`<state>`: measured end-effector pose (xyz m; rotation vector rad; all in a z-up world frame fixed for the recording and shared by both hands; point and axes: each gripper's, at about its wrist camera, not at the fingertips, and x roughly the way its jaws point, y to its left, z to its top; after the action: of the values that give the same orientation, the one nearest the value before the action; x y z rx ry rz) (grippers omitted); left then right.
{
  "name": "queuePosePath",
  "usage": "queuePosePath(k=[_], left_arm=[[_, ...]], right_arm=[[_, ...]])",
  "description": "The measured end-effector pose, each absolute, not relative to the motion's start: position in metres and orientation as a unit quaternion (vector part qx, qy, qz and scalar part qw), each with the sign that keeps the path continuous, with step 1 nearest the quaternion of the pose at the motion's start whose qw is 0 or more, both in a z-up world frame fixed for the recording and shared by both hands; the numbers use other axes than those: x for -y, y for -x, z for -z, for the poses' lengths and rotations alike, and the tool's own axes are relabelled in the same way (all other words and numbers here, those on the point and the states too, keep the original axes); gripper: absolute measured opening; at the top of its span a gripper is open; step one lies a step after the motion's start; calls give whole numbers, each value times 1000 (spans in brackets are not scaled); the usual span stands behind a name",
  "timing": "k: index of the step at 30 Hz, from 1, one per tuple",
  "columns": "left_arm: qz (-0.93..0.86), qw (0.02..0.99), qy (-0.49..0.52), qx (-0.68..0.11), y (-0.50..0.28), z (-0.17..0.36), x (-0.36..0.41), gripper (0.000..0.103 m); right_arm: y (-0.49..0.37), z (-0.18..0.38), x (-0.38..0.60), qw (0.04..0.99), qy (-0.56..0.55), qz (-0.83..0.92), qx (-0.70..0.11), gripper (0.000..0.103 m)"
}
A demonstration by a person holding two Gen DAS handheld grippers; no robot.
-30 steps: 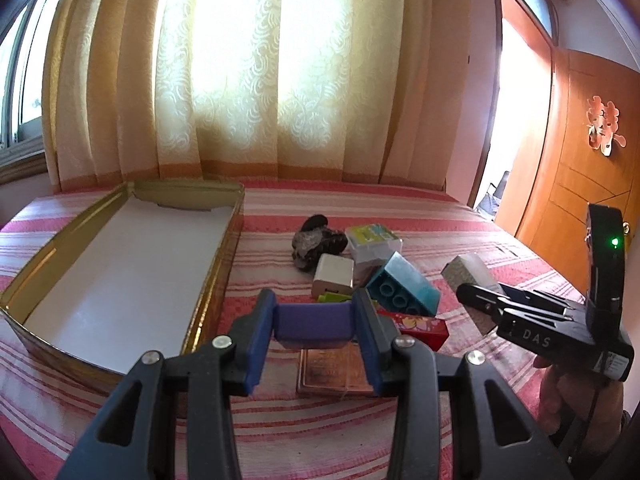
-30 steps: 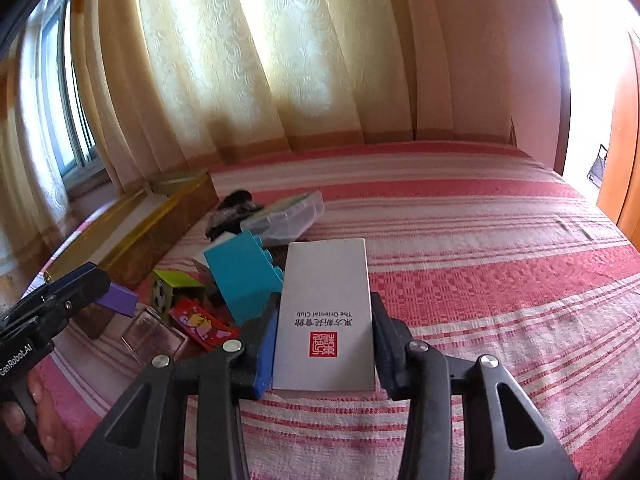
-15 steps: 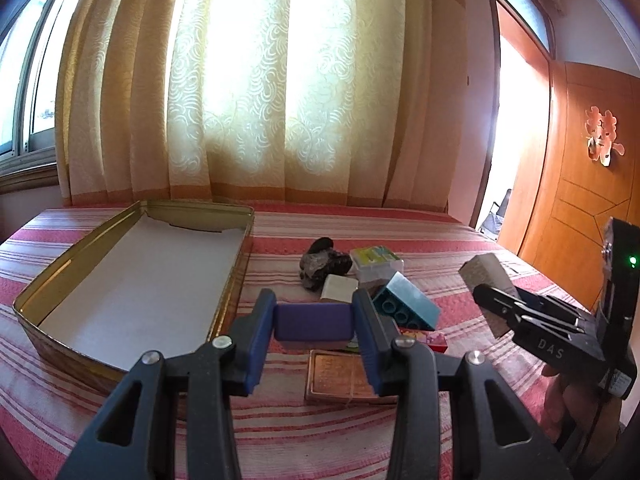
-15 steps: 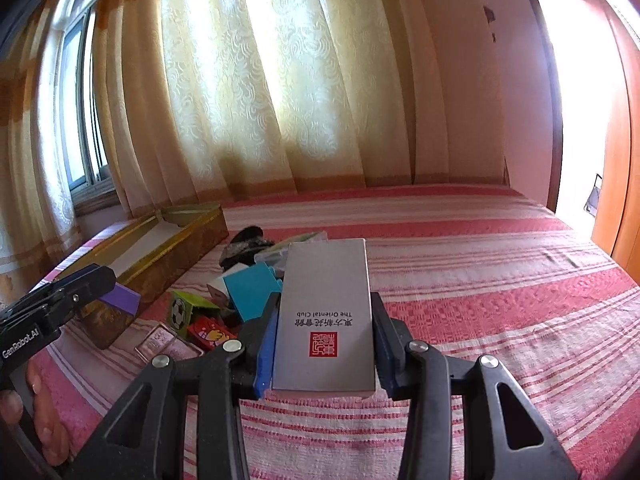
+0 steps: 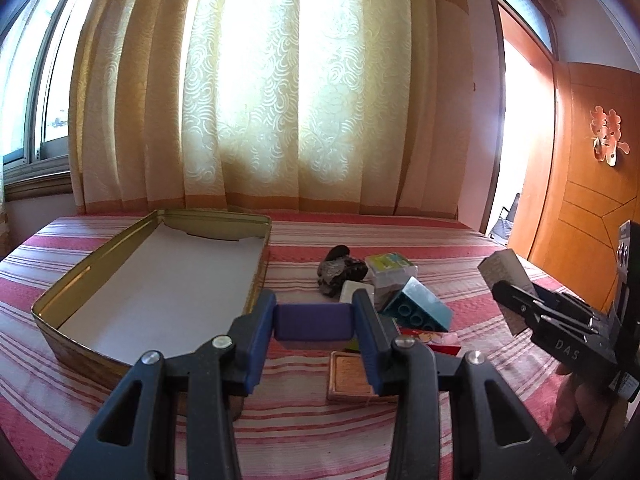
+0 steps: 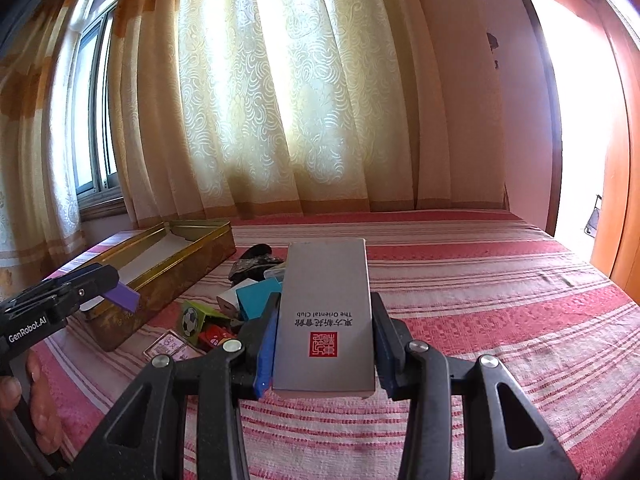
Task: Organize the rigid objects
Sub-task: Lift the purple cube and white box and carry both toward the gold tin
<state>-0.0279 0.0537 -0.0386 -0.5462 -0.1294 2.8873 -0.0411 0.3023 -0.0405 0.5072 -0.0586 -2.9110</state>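
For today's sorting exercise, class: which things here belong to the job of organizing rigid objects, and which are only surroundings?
Belong to the job:
purple block in left gripper
grey box in right gripper
gold tin tray
teal toy brick
white charger
dark rock
red packet

Only surroundings:
curtains
striped bedspread
wooden door
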Motion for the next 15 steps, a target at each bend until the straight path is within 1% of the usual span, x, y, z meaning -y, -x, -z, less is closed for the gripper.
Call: queuePosePath(k=[15], left_arm=[[-977, 84, 188, 59, 27, 40, -32, 39]], right_arm=[[34, 41, -285, 103, -159, 982, 9, 43]])
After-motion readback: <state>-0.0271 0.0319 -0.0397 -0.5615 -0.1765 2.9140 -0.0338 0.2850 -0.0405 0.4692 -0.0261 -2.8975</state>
